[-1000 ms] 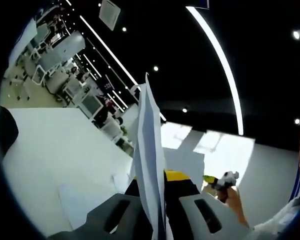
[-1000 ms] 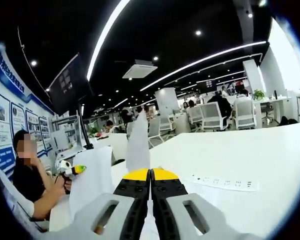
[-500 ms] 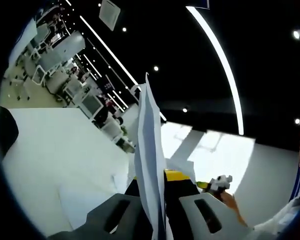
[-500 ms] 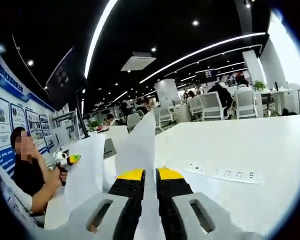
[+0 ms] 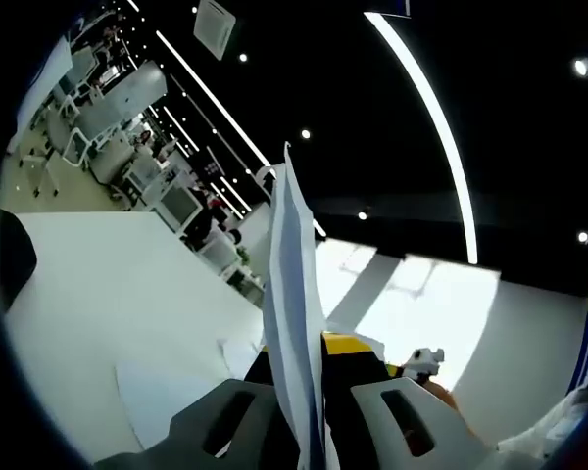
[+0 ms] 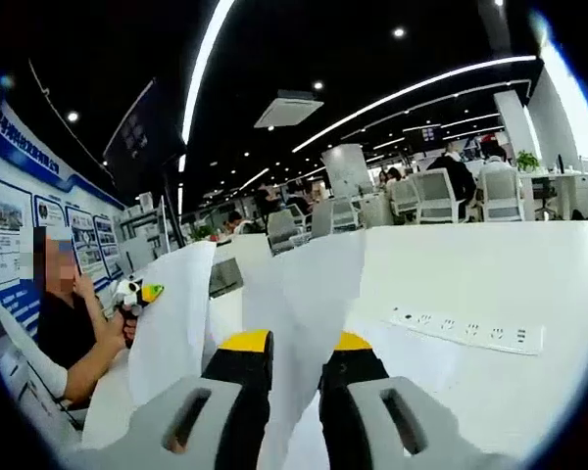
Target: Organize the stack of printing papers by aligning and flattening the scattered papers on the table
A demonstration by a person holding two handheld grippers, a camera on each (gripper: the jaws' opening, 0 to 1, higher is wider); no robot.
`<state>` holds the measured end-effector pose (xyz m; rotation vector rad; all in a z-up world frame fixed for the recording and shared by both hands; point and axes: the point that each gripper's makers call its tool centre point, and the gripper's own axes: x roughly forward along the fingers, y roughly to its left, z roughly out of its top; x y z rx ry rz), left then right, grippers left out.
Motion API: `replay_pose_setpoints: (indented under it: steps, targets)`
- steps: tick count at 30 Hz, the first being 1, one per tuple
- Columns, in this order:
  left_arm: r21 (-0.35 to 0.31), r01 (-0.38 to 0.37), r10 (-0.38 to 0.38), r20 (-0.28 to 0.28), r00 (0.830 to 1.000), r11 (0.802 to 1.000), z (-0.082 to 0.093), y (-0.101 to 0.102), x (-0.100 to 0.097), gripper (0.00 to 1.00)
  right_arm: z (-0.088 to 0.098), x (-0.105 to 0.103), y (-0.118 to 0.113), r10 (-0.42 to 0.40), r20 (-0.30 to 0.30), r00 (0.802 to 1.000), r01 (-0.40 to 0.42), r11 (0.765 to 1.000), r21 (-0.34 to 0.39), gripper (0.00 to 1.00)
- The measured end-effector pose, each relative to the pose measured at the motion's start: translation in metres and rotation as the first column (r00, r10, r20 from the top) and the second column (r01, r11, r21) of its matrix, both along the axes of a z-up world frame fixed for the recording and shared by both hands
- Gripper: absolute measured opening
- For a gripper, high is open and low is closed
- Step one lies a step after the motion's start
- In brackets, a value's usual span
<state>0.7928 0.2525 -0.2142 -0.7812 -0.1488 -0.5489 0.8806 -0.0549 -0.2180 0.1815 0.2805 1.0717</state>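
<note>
Left gripper view: the left gripper [image 5: 309,367] has its fingers clamped on upright white printing papers [image 5: 292,284]. The right gripper [image 6: 292,354] holds fingers apart, papers between them above the white surface [image 6: 490,284].

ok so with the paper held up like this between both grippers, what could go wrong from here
1. The right gripper has its fingers parted with the paper loose between them, so the sheets may slide down or fan out.
2. The left gripper pinches the paper at one edge alone; a pull could crease or tear it.
3. Sheets on the table lie scattered, so lowering the bundle could trap them skewed.
</note>
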Motion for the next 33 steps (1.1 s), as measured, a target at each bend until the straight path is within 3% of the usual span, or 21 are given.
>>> replay_pose_setpoints:
  steps: [2,10,19,33]
  targets:
    - [0.000,-0.001,0.001,0.000,1.000,1.000,0.000,0.000,0.000,0.06,0.005,-0.006,0.002,0.027,-0.051,0.998,-0.024,0.998,0.051,0.00]
    - [0.000,-0.001,0.001,-0.002,1.000,1.000,0.000,0.000,0.000,0.06,0.013,-0.013,0.004,0.047,-0.090,0.995,-0.037,0.994,0.103,0.00]
    - [-0.002,0.000,0.000,-0.004,1.000,1.000,-0.001,0.000,0.001,0.06,0.057,-0.013,-0.007,0.006,-0.046,0.999,0.005,0.967,0.253,0.00]
    - [-0.002,0.001,-0.001,-0.014,1.000,1.000,-0.003,-0.001,0.002,0.06,0.079,-0.013,-0.015,-0.065,-0.027,0.998,0.069,0.962,0.263,0.00]
